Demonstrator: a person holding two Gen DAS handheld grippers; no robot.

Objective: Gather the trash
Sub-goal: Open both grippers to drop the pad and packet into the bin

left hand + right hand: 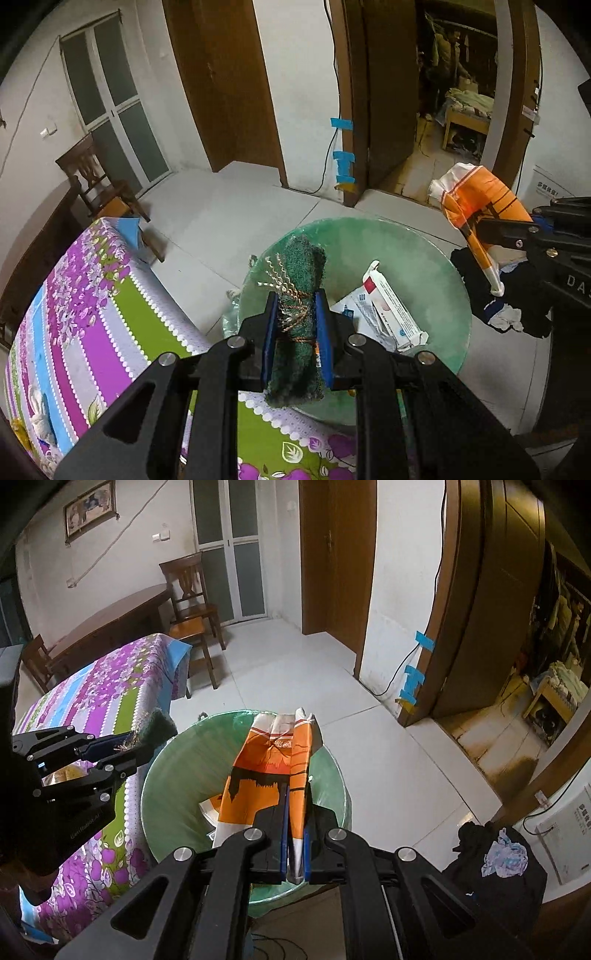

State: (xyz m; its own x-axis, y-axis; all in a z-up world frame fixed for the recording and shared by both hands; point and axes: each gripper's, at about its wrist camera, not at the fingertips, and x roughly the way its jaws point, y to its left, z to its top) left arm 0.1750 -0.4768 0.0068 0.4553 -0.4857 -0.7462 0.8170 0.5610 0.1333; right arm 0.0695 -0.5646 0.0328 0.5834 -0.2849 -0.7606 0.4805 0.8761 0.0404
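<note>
Both grippers loaded: left gripper [297, 332] jaws clamp green scouring pad [301, 295], right gripper [295, 834] jaws pinch orange wrapper [273, 771], over green-lined bin [424, 251]. Risk: wrapper's long, prob. catches the rim & flops onto floor if dropped near the edge.

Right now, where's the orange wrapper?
Orange wrapper is clamped in the right tool, hanging over the green-lined bin, right of the floral-covered table.
</note>
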